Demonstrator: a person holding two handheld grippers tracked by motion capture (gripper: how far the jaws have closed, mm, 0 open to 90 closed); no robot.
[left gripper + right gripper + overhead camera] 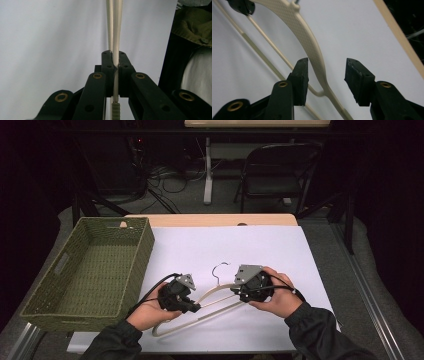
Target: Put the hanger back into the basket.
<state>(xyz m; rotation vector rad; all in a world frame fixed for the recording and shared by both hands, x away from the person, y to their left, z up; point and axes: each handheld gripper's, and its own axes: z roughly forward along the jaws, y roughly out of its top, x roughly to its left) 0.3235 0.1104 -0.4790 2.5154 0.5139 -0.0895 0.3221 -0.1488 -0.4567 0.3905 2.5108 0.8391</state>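
A cream plastic hanger (215,291) with a metal hook (218,269) lies on the white table top (225,242), in front of the person. My left gripper (195,307) is shut on the hanger's thin lower bar; in the left gripper view the bar (117,30) runs straight up out of the closed gripper (114,58). My right gripper (235,291) is at the hanger's other end. In the right gripper view it (327,66) stands open, one jaw on each side of the hanger's broad arm (305,32), not pinching it.
A green woven basket (143,257), with nothing in it, stands on the left of the table, close to my left hand. Beyond the table's far edge are a folding chair (275,170) and cables on the floor. White surface stretches behind the hanger.
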